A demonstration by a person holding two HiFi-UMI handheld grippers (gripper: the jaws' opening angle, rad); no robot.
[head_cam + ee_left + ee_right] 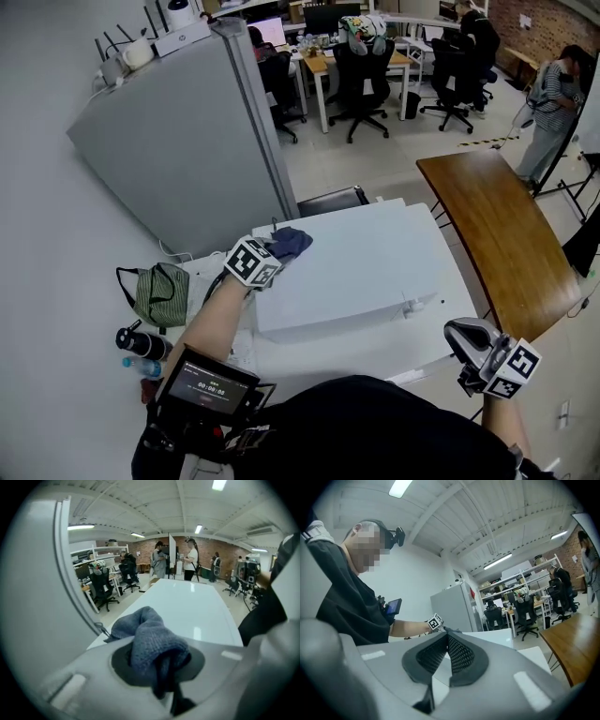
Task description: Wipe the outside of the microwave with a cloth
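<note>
The white microwave [361, 272] sits in the middle of the head view, its flat top facing me. A blue-grey cloth [291, 243] lies on the top's back left corner, and my left gripper [277, 251] is shut on it. In the left gripper view the cloth [150, 641] bunches between the jaws, with the glossy microwave top [194, 606] stretching beyond. My right gripper [476, 354] hangs off the microwave's front right corner, apart from it. Its pads [459, 653] meet at the tip with nothing between them.
A tall grey cabinet [187, 141] stands close behind the microwave's left side. A wooden table [497, 234] runs along the right. A green striped bag [159, 295], a bottle [141, 342] and a phone timer [208, 384] lie at left. Office chairs [361, 75] and a person [548, 103] are farther back.
</note>
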